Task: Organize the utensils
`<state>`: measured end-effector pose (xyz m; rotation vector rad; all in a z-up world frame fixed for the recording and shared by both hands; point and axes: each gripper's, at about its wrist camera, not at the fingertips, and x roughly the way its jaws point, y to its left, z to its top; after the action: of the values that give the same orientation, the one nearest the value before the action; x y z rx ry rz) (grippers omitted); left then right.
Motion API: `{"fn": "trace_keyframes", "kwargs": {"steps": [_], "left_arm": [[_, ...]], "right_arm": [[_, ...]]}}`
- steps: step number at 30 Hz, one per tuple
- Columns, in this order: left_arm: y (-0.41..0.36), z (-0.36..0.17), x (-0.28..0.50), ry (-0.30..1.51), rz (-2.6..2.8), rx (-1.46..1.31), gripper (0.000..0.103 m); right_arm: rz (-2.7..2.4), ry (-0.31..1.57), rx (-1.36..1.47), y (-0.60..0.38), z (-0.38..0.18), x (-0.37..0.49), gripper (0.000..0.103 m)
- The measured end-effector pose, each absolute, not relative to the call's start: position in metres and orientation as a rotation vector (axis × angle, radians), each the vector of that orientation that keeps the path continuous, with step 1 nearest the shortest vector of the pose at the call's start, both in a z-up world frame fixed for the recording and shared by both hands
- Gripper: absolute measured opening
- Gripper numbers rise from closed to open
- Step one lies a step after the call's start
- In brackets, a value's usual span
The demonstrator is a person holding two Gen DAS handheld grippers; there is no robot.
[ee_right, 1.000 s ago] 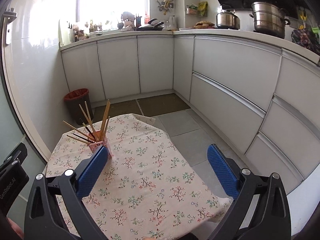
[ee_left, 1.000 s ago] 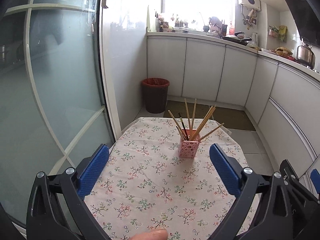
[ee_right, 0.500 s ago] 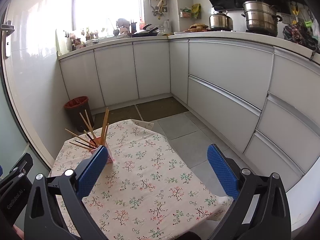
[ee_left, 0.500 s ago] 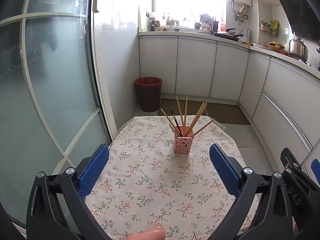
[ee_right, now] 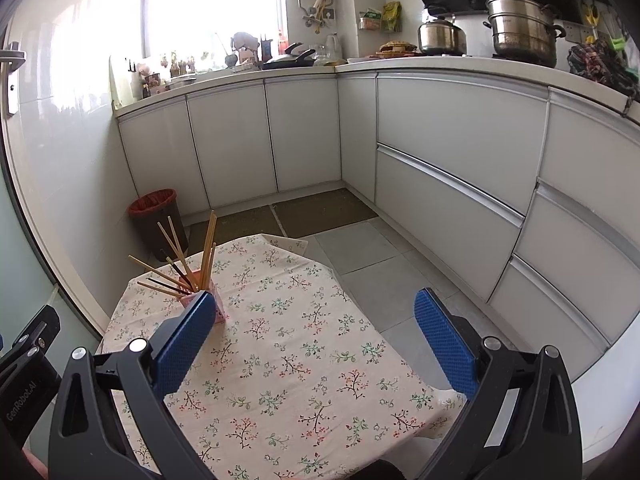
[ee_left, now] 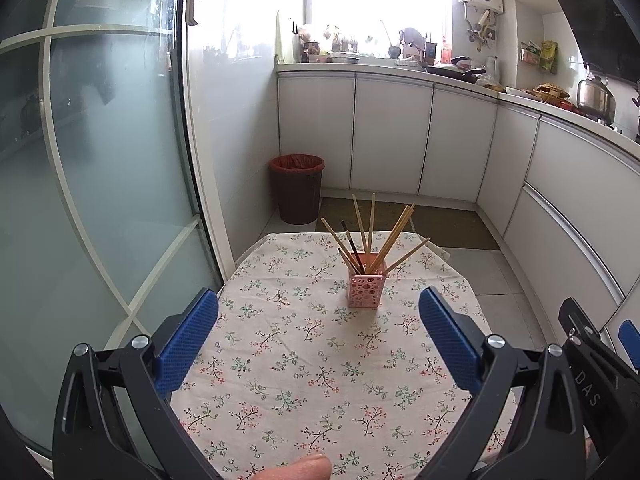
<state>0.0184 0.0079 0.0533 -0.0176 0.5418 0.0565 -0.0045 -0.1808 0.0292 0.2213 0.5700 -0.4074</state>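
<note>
Chopstick holder (ee_left: 366, 290) — beyond spread jaws

The lower ends of the chopsticks (ee_left: 378, 236) disappear inside the pink perforated holder (ee_left: 366, 291), so how they sit at its bottom cannot be told. In the right wrist view a blue pad (ee_right: 182, 343) of the right gripper covers part of that holder. A fingertip (ee_left: 298, 468) is cut off by the bottom edge of the left wrist view. The near edge of the floral tablecloth (ee_left: 304, 364) lies hidden behind the gripper frames. Items along the windowsill (ee_left: 352, 46) are washed out by glare and too small to name.
</note>
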Motion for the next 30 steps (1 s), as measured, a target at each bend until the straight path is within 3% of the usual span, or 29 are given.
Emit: {"fn": "trace_keyframes", "kwargs": {"steps": [30], "left_arm": [[0.0111, 0.0523, 0.0244, 0.568, 0.052, -0.017, 0.096]], "right_arm": [[-0.381, 0.582, 0.243, -0.1808, 0.0271, -0.0071, 0.097]]}}
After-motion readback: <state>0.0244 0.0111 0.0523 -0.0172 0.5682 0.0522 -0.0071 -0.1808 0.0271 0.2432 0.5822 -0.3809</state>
